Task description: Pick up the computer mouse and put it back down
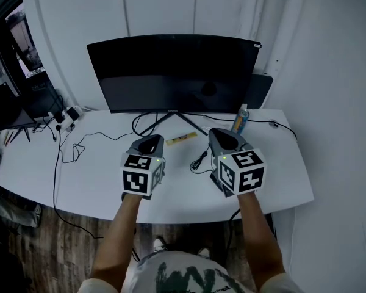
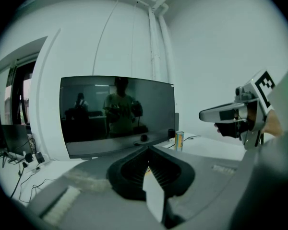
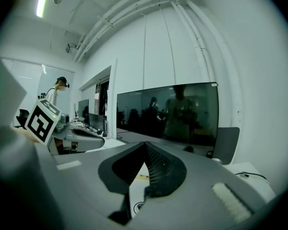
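I cannot make out the computer mouse in any view. A thin black cable (image 1: pixel 200 160) loops on the white desk (image 1: pixel 97 176) just left of my right gripper, whose body covers the desk beneath it. My right gripper (image 1: pixel 222 133) hangs above the desk with its jaws meeting at the tip, shut with nothing between them (image 3: pixel 145 145). Beside it, my left gripper (image 1: pixel 150 140) is held at about the same height. Its jaws also meet at the tip and hold nothing (image 2: pixel 148 150). Both point toward the monitor.
A wide dark monitor (image 1: pixel 174 72) on a splayed stand fills the back of the desk. A drink can (image 1: pixel 241 119) stands at its right end, and a small yellow strip (image 1: pixel 181 139) lies between the grippers. Cables and a power strip (image 1: pixel 67 116) lie far left.
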